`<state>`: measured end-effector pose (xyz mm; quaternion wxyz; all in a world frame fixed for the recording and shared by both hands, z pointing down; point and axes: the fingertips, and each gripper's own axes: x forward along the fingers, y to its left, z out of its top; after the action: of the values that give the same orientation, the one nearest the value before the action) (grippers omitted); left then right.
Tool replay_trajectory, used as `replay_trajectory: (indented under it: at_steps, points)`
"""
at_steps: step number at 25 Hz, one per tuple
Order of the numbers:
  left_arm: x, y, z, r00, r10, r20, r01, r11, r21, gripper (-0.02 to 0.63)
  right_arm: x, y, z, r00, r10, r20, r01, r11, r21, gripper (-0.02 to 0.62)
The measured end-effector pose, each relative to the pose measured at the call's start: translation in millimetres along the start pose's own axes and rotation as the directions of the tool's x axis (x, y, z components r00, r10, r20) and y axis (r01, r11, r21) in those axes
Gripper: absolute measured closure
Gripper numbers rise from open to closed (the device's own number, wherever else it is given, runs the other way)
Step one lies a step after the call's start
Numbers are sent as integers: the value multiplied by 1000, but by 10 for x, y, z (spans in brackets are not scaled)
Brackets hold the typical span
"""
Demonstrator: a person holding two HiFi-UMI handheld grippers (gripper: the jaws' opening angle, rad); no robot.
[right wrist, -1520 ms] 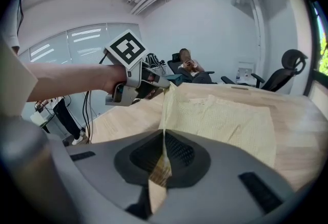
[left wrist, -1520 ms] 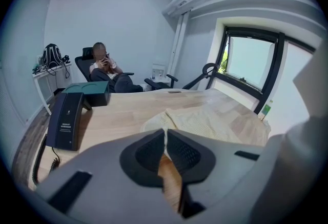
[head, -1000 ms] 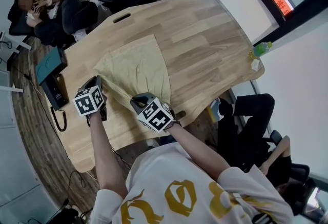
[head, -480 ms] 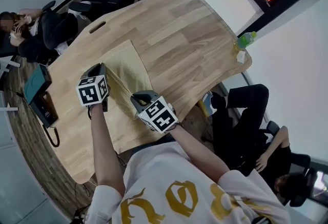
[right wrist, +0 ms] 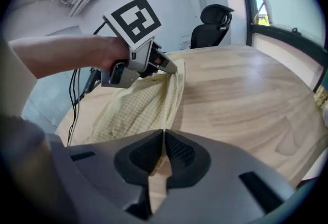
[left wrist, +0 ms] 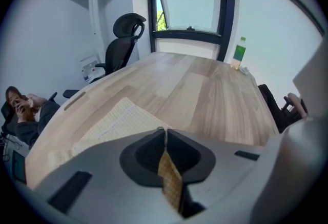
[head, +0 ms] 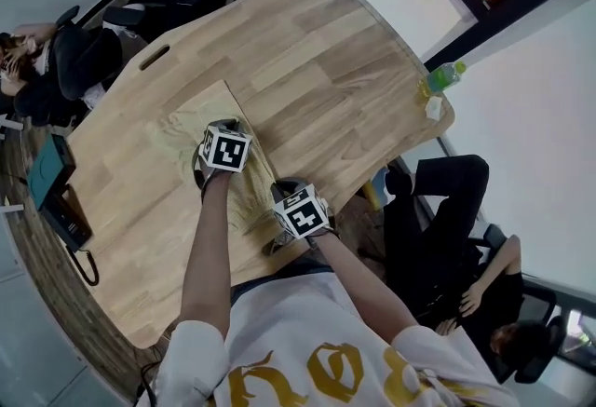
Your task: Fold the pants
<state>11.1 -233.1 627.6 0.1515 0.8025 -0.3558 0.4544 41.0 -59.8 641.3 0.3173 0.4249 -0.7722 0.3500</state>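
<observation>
Pants [head: 182,129] on table [head: 326,51], one edge pinched by left hand-held gripper [left wrist: 163,133]; another by right hand-held gripper [right wrist: 163,135]

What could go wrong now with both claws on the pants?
Each claw pinches only a thin edge: left claw, right claw; the pants might slip out. The cloth hangs bunched between them, so the fold may land wrinkled. The right claw sits near the table edge; cloth could droop off.
</observation>
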Motion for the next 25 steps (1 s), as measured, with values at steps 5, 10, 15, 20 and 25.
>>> replay_trajectory:
  at_steps: [5,10,15,20,25]
  points:
    - [105,-89,-41,1000,-27,-2,27,999,27,583,74,-71,-90,998,-13,-58,13,1000,-10,581]
    - [-22,-23,97,995,-75,70,76,997,-10,453,96,-97,-83,997,33,-69,-32,999,14,577]
    - [-289,265,119,987,-90,132,97,994,-46,417,95,-111,-103,997,61,-49,-58,997,48,558]
    - [-338,350,-237,991,-133,23,133,991,-6,400,87,-139,-120,998,45,-47,-42,998,55,551]
    - [-265,255,-447,983,-173,-63,177,983,55,397,87,-148,-109,997,48,-61,-44,997,66,551]
